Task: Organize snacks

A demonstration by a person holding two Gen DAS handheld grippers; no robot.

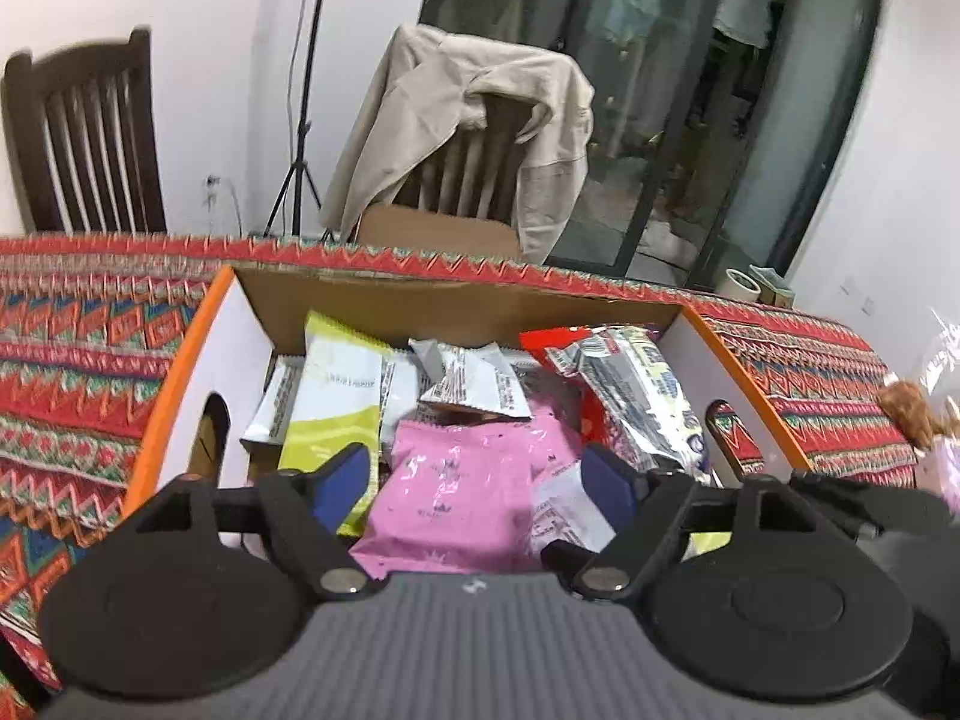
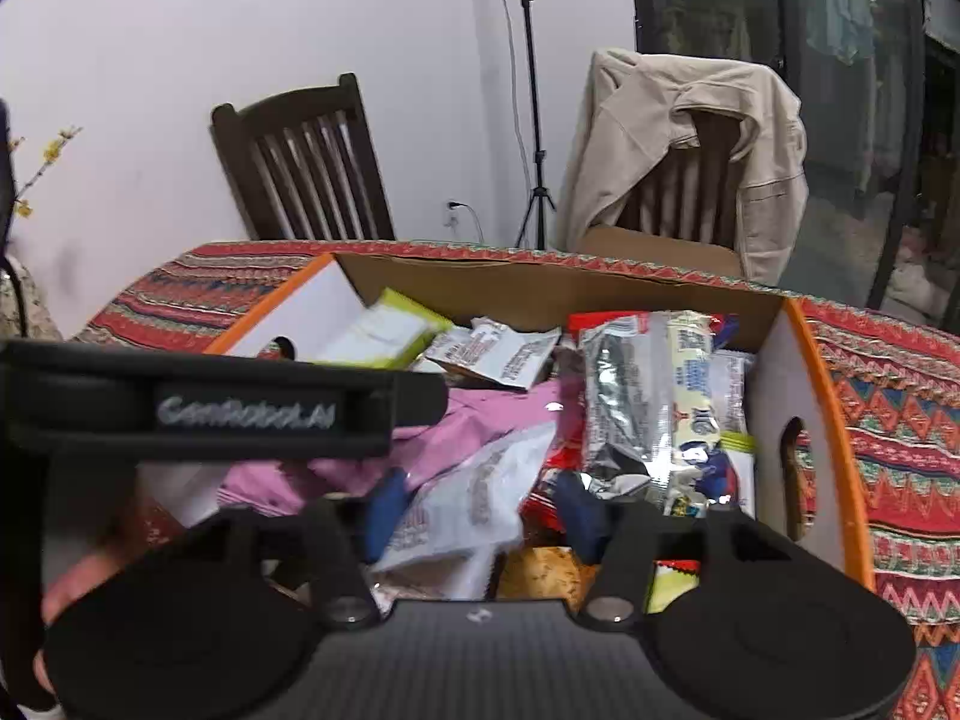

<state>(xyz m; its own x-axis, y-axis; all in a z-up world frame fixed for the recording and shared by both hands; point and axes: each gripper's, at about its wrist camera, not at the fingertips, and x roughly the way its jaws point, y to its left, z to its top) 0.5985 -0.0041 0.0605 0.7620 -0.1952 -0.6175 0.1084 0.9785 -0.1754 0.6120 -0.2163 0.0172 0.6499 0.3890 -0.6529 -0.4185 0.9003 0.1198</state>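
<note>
1. Box [image 1: 240,324]: open cardboard, orange-edged white side flaps with hand holes, centre of both frames, on a bench [image 1: 78,360] under a red patterned cloth.
2. Snacks, all inside the box: pink pack [image 1: 456,480] at lower centre; yellow-green pack [image 1: 336,408] to its left; small white pack [image 1: 468,390] above it; silver pack [image 1: 636,396] on red wrapping at the right.
3. Left hand-held gripper [image 1: 477,486]: blue pads apart, over the pink pack, pads not pressing it.
4. Right hand-held gripper [image 2: 480,507]: pads apart, a white pack [image 2: 468,510] lying between them, not pinched.
5. Background, upper frame: dark chair [image 1: 84,132]; second chair draped with a beige jacket [image 1: 456,114]; light stand [image 1: 306,90]; glass door [image 1: 690,90].
</note>
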